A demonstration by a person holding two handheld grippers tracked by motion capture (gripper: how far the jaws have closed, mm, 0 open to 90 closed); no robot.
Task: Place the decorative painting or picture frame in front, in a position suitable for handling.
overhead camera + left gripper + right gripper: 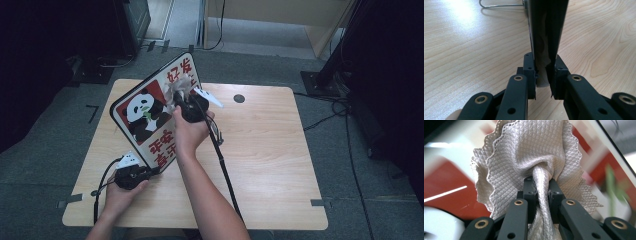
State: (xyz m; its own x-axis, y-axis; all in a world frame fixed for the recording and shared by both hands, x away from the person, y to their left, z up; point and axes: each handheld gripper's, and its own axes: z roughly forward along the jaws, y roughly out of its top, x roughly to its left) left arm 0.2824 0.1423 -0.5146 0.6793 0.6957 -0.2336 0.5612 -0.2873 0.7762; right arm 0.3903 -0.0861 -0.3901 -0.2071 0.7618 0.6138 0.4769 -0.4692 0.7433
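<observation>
A flat board with a panda picture and red characters (150,112) stands tilted on its lower corner on the wooden table (270,145). My left gripper (152,171) is shut on the board's lower corner; in the left gripper view the board's black edge (546,32) rises between the jaws of that gripper (543,75). My right gripper (182,102) is shut on a bunched grey waffle-textured cloth (177,90) and holds it against the board's face. In the right gripper view the cloth (529,157) fans out above that gripper (541,190), with the board's red and white print blurred behind it.
A black cable (222,160) trails from the right gripper across the table toward the near edge. A dark round hole (239,98) sits near the table's far edge. A thin wire loop (499,5) lies on the table beyond the board. Dark stands and cables surround the table.
</observation>
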